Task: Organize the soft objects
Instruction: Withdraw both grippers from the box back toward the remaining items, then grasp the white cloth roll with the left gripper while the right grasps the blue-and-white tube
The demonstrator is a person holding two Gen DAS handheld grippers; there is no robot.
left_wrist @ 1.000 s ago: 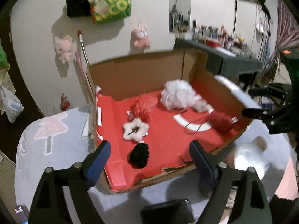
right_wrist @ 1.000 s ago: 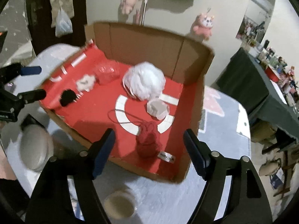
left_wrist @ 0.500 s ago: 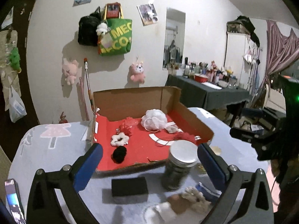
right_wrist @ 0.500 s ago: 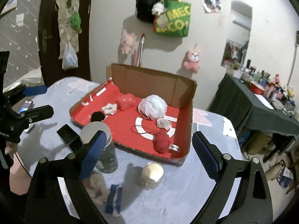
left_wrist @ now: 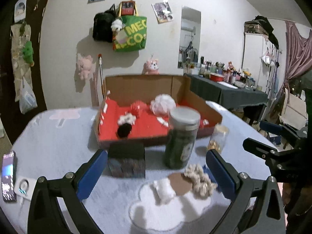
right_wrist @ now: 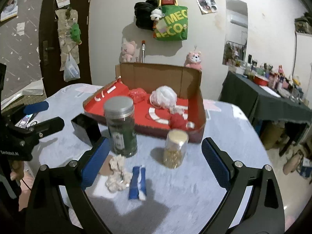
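Both grippers, left gripper [left_wrist: 156,172] and right gripper [right_wrist: 154,156], wide open, empty. Risk: toppling lidded jar [right_wrist: 120,126] while reaching cream scrunchie [right_wrist: 117,173] at table's near edge.

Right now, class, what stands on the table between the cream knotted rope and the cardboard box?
In the right wrist view, a tall dark-green jar with a silver lid stands between the rope and the box.

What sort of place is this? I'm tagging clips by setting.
Most likely a lived-in room at home: plush toys and a green tote bag hang on the wall, and a side table is crowded with bottles. The work happens on a cloth-covered table.
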